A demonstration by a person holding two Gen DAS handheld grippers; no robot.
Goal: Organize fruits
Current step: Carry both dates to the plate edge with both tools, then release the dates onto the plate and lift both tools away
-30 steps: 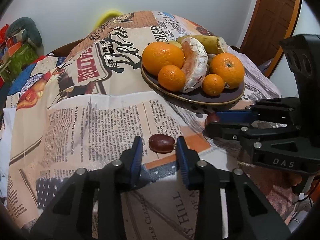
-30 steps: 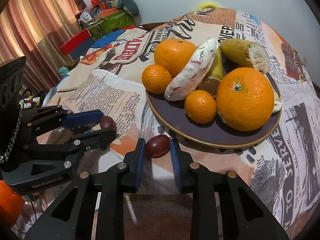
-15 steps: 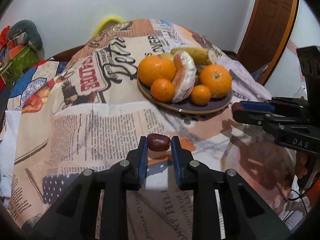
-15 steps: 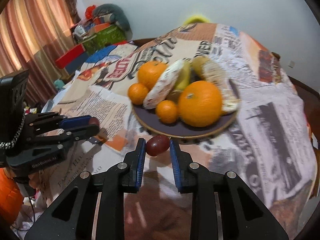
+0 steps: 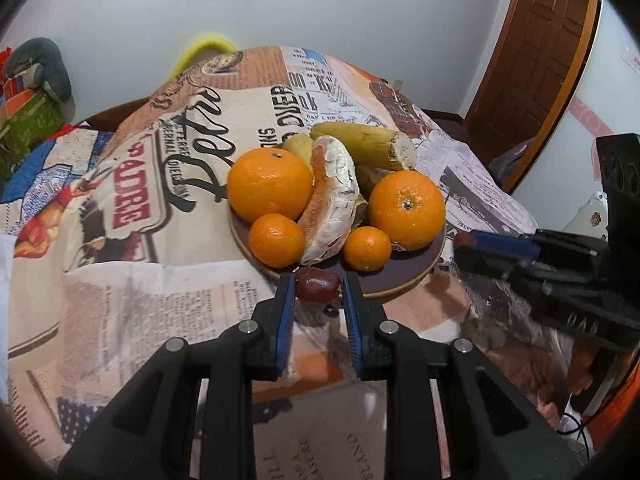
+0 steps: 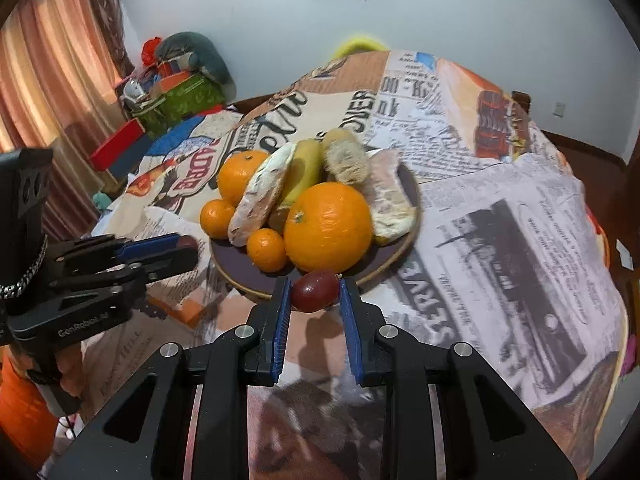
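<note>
Lifted off the cloth since the earlier frame, each small dark red fruit [image 5: 316, 289] [image 6: 315, 291] pinched crosswise between fingertips of left gripper [image 5: 317, 300] and right gripper [image 6: 314, 300], just short of plate [image 5: 404, 286]; probably light, smooth, bruisable.

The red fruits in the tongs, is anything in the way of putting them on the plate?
Mostly the fruit already there. Each red fruit, left and right, hangs over the plate's near rim. The small orange and big orange sit just behind, so only a narrow bare strip stays free.
</note>
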